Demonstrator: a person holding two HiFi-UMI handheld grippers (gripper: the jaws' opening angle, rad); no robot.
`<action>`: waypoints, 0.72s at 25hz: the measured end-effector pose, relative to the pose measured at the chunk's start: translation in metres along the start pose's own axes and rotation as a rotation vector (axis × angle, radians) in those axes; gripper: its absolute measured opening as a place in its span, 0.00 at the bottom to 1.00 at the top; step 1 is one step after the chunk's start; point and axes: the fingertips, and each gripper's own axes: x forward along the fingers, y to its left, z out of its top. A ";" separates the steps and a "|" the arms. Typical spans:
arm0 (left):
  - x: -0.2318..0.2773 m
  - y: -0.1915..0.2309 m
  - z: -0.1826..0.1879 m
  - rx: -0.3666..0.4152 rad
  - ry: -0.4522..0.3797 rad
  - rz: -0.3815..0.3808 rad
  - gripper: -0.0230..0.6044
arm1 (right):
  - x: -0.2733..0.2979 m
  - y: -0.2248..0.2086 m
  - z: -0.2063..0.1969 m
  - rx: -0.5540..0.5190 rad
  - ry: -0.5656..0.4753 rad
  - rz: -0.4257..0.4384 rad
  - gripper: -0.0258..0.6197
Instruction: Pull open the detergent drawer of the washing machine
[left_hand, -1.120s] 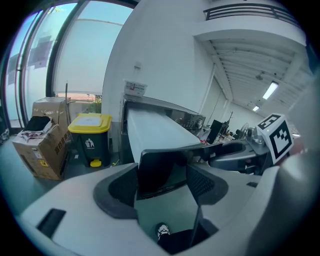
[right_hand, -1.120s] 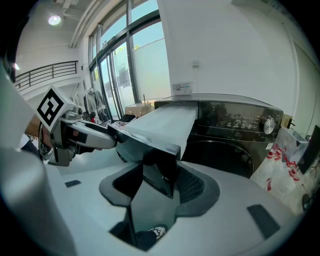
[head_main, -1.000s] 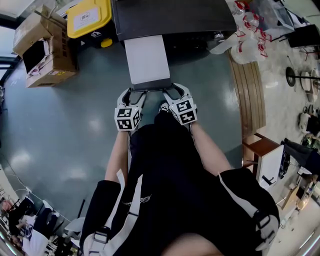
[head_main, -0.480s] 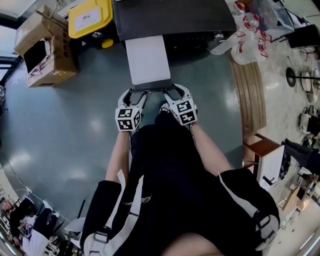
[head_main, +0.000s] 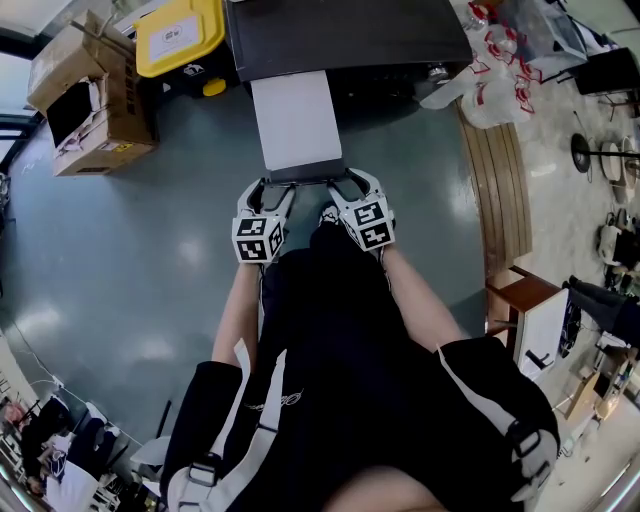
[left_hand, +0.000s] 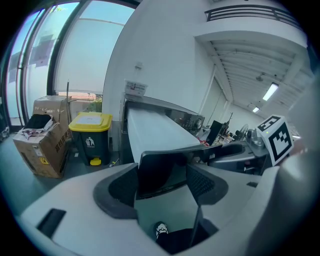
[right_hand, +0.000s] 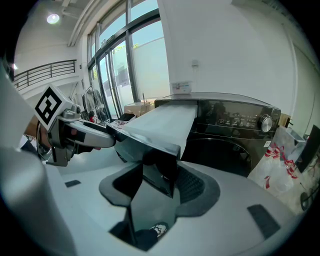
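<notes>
The dark washing machine (head_main: 350, 35) stands at the top of the head view. Its long white detergent drawer (head_main: 296, 120) sticks far out toward me and ends in a dark front panel (head_main: 302, 174). My left gripper (head_main: 272, 186) is shut on the panel's left end, and my right gripper (head_main: 343, 183) on its right end. In the left gripper view the panel (left_hand: 159, 170) fills the gap between the pads of the left gripper (left_hand: 162, 177). In the right gripper view a corner of the panel (right_hand: 161, 172) sits pinched in the right gripper (right_hand: 157, 182), with the machine's door and controls (right_hand: 235, 125) behind.
A yellow-lidded bin (head_main: 178, 35) and cardboard boxes (head_main: 90, 95) stand left of the machine. Plastic bags (head_main: 490, 80) and a curved wooden edge (head_main: 500, 190) lie to the right. My black-clad legs and a shoe (head_main: 327, 215) are just below the grippers on the grey floor.
</notes>
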 end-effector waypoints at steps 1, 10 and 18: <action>0.000 0.000 0.000 0.001 0.000 -0.001 0.52 | 0.000 0.000 0.000 0.001 0.000 -0.001 0.37; 0.002 0.001 -0.004 0.007 0.015 -0.001 0.52 | 0.004 0.000 -0.005 0.020 0.011 -0.001 0.37; 0.002 0.001 -0.003 0.011 0.011 0.000 0.52 | 0.003 -0.004 -0.007 0.048 0.003 -0.019 0.38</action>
